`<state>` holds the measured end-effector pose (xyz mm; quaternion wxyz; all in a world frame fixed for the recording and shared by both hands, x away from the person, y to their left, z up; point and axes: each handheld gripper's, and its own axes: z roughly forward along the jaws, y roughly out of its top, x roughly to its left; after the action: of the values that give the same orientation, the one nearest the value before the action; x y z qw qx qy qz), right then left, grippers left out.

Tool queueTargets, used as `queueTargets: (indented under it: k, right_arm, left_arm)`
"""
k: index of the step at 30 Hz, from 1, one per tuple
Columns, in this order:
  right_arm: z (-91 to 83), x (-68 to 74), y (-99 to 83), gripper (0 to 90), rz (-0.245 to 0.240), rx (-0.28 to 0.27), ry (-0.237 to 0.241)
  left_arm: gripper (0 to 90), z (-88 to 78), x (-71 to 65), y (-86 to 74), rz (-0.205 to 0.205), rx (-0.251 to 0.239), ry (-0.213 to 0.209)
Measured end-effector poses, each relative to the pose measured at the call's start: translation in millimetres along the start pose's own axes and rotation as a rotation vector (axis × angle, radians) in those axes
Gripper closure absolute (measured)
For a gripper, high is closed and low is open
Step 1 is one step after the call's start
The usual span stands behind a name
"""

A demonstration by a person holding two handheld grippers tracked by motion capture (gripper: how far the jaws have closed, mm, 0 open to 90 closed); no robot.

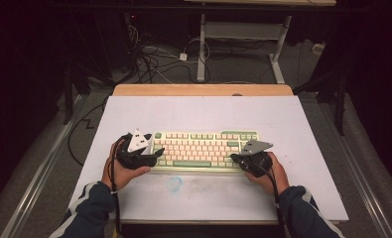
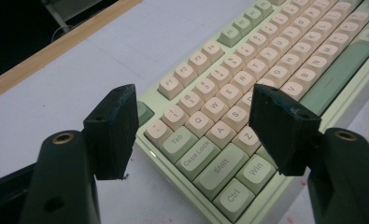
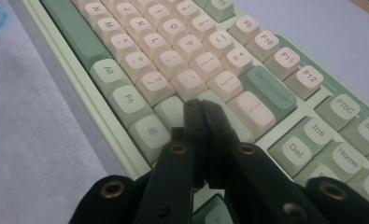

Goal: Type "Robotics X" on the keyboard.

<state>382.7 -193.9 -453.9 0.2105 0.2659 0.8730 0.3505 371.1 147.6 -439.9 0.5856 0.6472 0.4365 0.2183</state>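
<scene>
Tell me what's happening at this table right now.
A person holds a gripper in each hand at a green and cream keyboard lying on a white table. The left gripper hovers open over the keyboard's left end, near Tab and Caps Lock, gripping nothing. The right gripper is shut, its tips down among the keys at the right end, near Backspace.

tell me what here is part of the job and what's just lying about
In the job:
keyboard
left gripper, jaws open over the keyboard's left end
right gripper, jaws shut, at the keys on the right end

Lying about:
blue smudge on the white board
cables on the floor
</scene>
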Motion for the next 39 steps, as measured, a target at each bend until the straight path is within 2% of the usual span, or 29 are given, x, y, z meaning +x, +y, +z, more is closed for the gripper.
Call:
queueTargets:
  k: [3, 7, 9, 11, 12, 15, 18, 19, 20, 23, 24, 27, 33, 39]
  right_arm:
    - [0.0, -0.1, -0.2, 90.0, 0.000, -0.001, 0.001]
    - [0.0, 0.5, -0.1, 90.0, -0.002, -0.001, -0.002]
    - [0.1, 1.5, 0.0, 90.0, -0.008, -0.003, -0.001]
    - [0.0, 1.5, 0.0, 90.0, -0.011, -0.002, -0.002]
    - [0.0, 1.8, 0.0, 90.0, -0.011, -0.002, -0.003]
    - [0.0, 1.7, 0.0, 90.0, -0.013, -0.001, -0.003]
    - [0.1, 1.7, 0.1, 90.0, -0.009, -0.002, -0.005]
    - [0.1, 1.7, 0.1, 90.0, -0.009, -0.002, -0.005]
    - [0.2, 1.4, 0.2, 90.0, -0.016, -0.002, -0.004]
    - [0.0, 1.9, 0.1, 90.0, -0.011, 0.000, -0.007]
    - [0.0, 1.9, 0.1, 90.0, -0.011, 0.000, -0.007]
    - [0.0, 2.0, 0.0, 90.0, -0.011, -0.001, -0.008]
    - [0.4, 2.1, 0.2, 90.0, -0.016, -0.001, -0.012]
    - [0.3, 2.1, -0.2, 90.0, -0.010, -0.001, -0.010]
  left_arm:
    - [31.3, 1.0, -1.8, 0.1, 0.006, 0.004, -0.005]
    - [34.3, 3.1, -6.3, 0.8, 0.000, 0.025, -0.033]
    - [39.3, 4.6, -7.7, 1.2, -0.006, 0.034, -0.041]
    - [40.3, 6.9, -8.1, 1.5, -0.008, 0.035, -0.041]
    - [45.4, 7.7, -7.9, 2.2, -0.015, 0.040, -0.046]
    - [48.8, 10.2, -8.1, 3.9, -0.017, 0.048, -0.060]
    - [59.2, 13.0, -9.1, 5.9, -0.027, 0.068, -0.086]
    - [59.2, 14.1, -10.2, 6.9, -0.030, 0.075, -0.095]
    - [65.0, 16.3, -11.4, 9.3, -0.024, 0.083, -0.101]
    - [73.9, 19.1, -12.9, 12.0, -0.030, 0.090, -0.114]
    - [73.9, 20.3, -13.7, 11.8, -0.022, 0.101, -0.118]
    - [81.4, 24.5, -16.1, 10.0, -0.008, 0.129, -0.125]
    - [86.9, 37.3, -22.0, 8.3, 0.007, 0.173, -0.129]
    - [87.3, 51.1, -27.4, 7.9, 0.025, 0.211, -0.125]
